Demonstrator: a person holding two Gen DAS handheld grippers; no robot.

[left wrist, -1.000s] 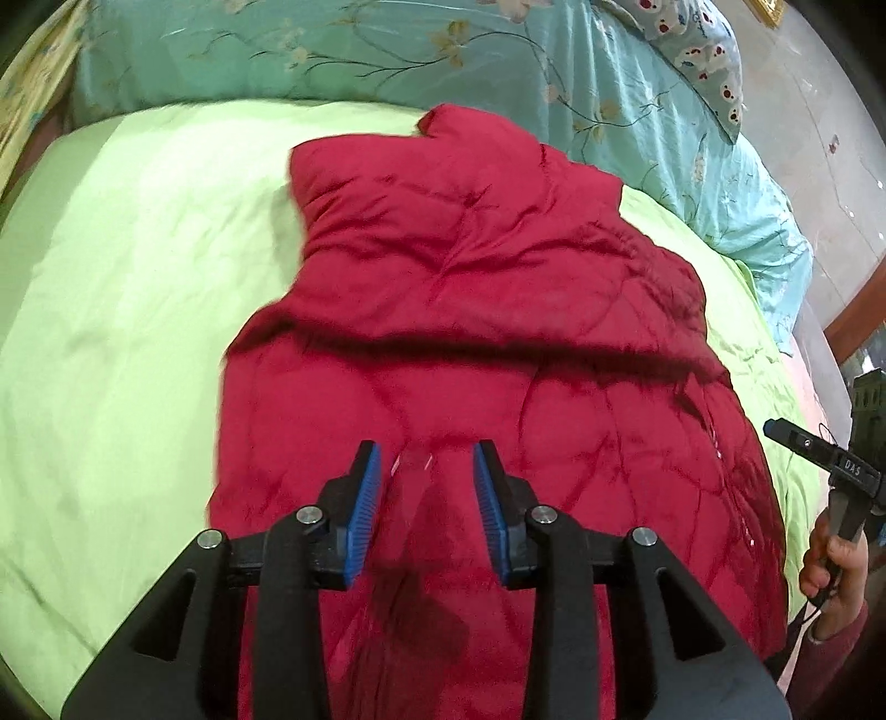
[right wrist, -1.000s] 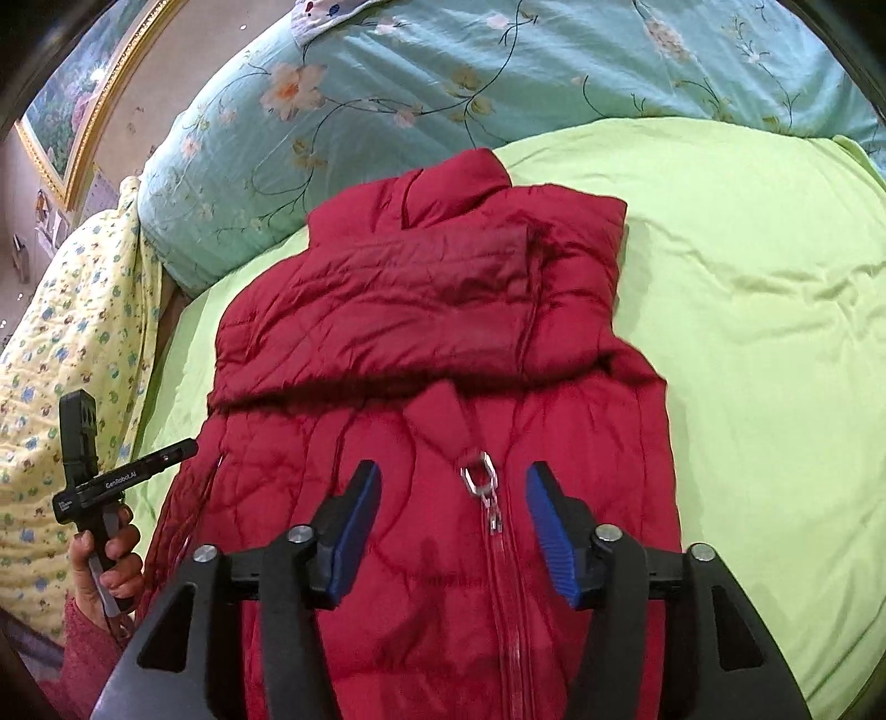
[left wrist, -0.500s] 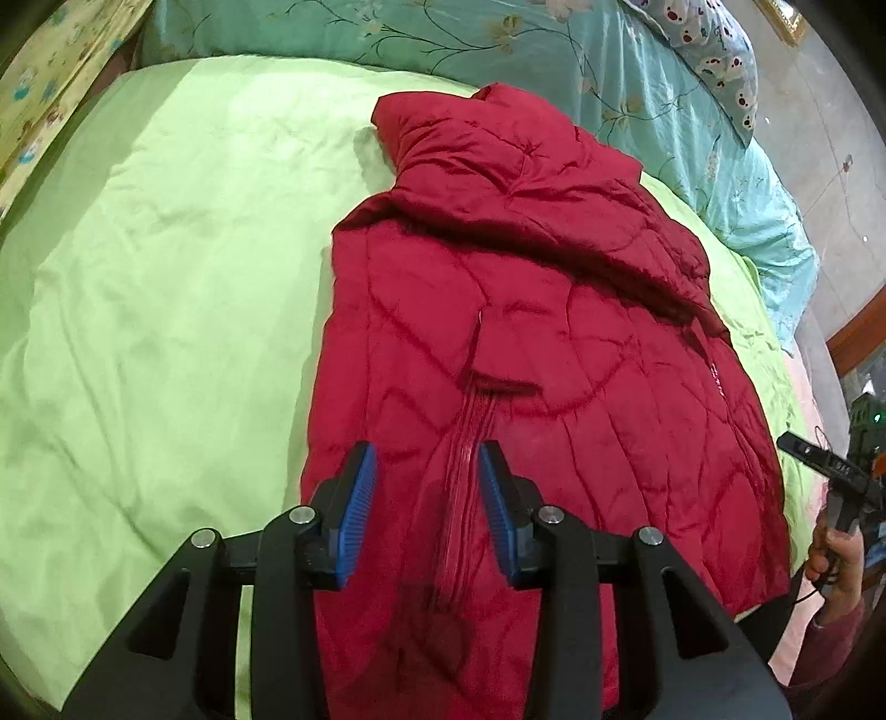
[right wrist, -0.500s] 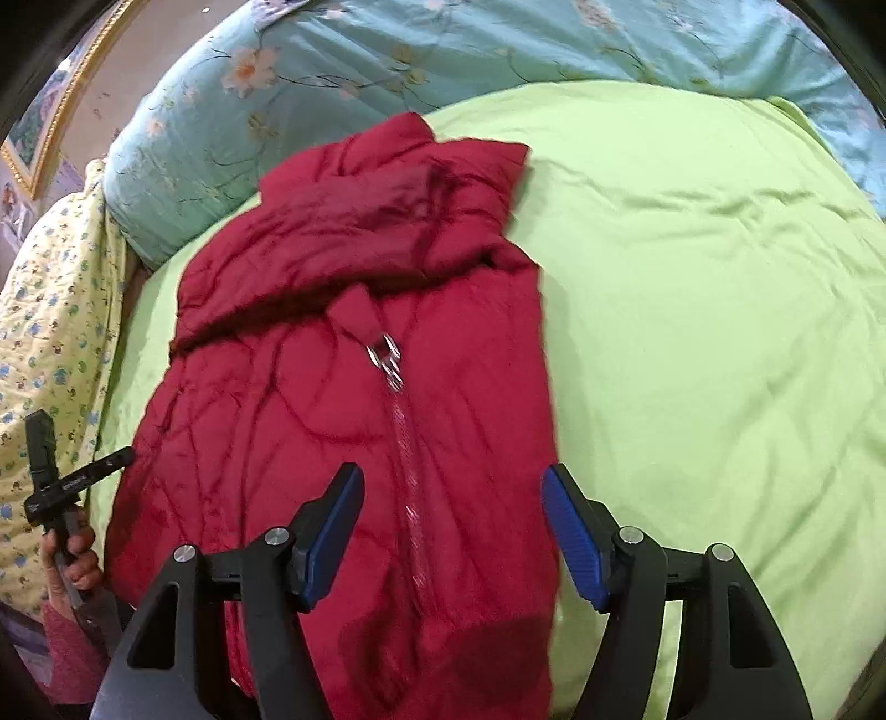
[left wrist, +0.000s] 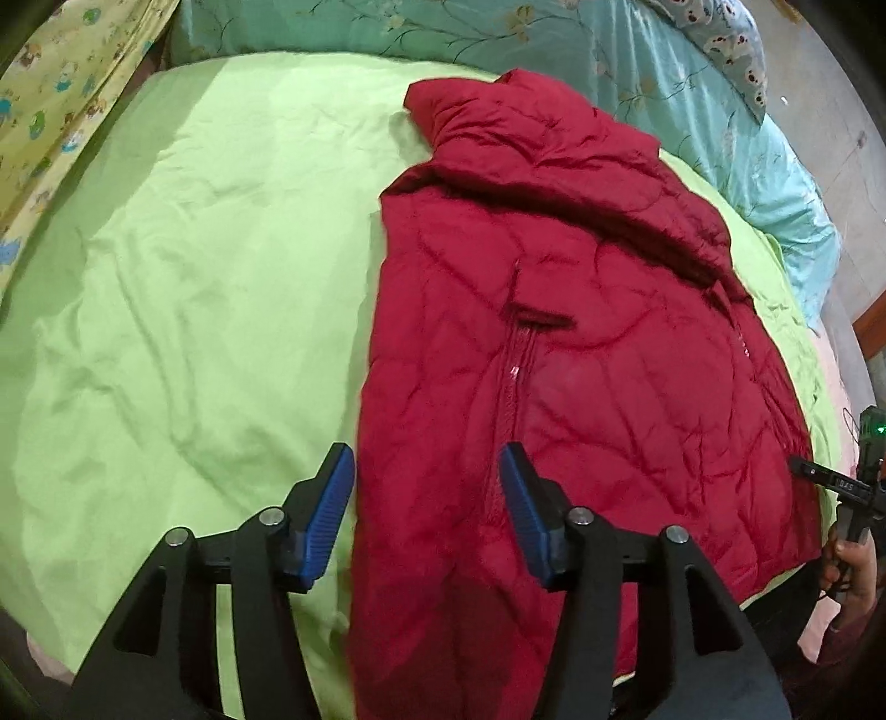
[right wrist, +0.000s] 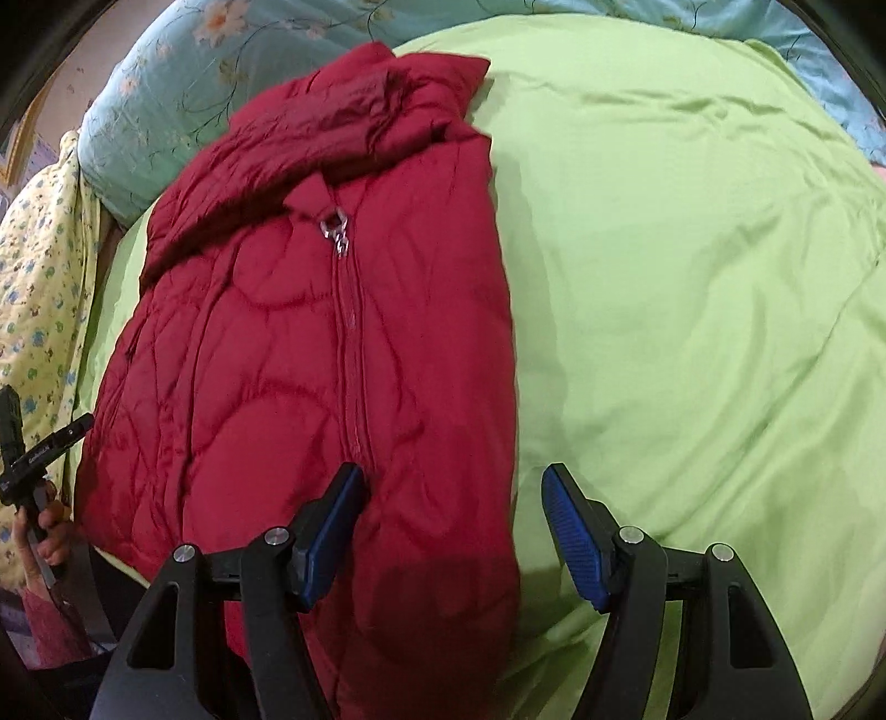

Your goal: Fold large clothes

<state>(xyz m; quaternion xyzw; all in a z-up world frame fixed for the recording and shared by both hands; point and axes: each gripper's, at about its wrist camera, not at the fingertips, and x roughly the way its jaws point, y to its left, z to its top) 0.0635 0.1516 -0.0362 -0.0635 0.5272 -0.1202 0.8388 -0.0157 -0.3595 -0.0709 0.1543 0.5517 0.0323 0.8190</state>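
A red quilted jacket (left wrist: 581,343) lies zipped and face up on the green sheet (left wrist: 183,310), its sleeves folded across the chest under the collar. My left gripper (left wrist: 426,498) hovers over the jacket's left edge near the hem. Its jaws are opening, with fabric below the gap but not pinched. In the right wrist view the jacket (right wrist: 310,343) fills the left half. My right gripper (right wrist: 451,526) is open over its right edge by the hem, and its pads are not pressing on the fabric. Each view shows the other gripper at its side, the right gripper (left wrist: 853,487) and the left gripper (right wrist: 33,454), held in a hand.
A teal floral quilt (left wrist: 554,44) lies across the head of the bed. A yellow patterned blanket (right wrist: 39,266) runs along one side, and a patterned pillow (left wrist: 736,50) sits at the far corner. Bare green sheet (right wrist: 692,277) spreads wide beside the jacket.
Both grippers slid from the jacket's middle out to its side edges, drawing back toward the hem. The left jaws spread clearly wider; the right ones widened a little earlier.
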